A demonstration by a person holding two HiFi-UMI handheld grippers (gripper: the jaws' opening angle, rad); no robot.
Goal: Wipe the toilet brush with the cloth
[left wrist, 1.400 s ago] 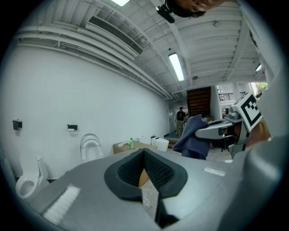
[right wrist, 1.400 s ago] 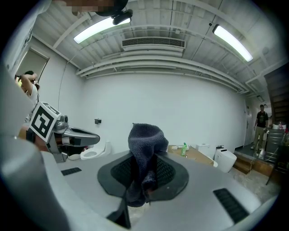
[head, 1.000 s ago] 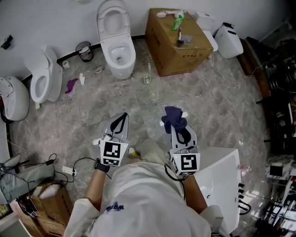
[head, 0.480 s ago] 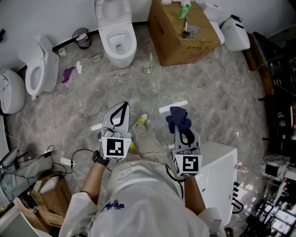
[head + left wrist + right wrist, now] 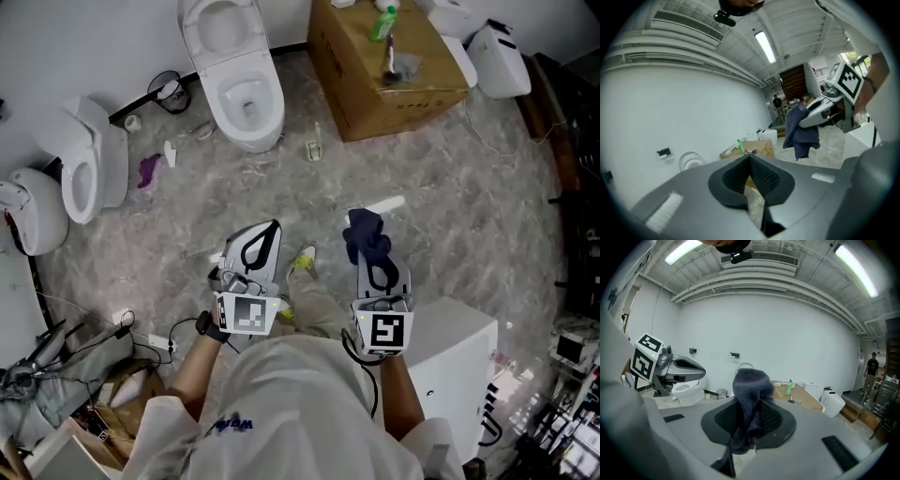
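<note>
A dark blue cloth point(image 5: 365, 234) hangs bunched from my right gripper point(image 5: 367, 247), which is shut on it, held above the marble floor. The same cloth point(image 5: 749, 392) fills the jaws in the right gripper view. My left gripper point(image 5: 270, 228) is beside it on the left, shut, with nothing between its pads point(image 5: 759, 176). A thin-handled brush point(image 5: 392, 56) stands on a cardboard box point(image 5: 370, 89) far ahead of both grippers, next to a green bottle point(image 5: 382, 22). The left gripper view also shows the cloth point(image 5: 801, 132).
A white toilet point(image 5: 234, 84) stands ahead by the wall and another toilet point(image 5: 89, 159) at the left. A small black bin point(image 5: 170, 92), a purple rag point(image 5: 148, 171) and small items lie on the floor. A white cabinet point(image 5: 455, 361) is at my right, cables point(image 5: 141, 330) at my left.
The person has stepped forward, so the toilet and the box sit nearer the top of the head view. Both grippers keep their pose; the cloth stays in the right one.
</note>
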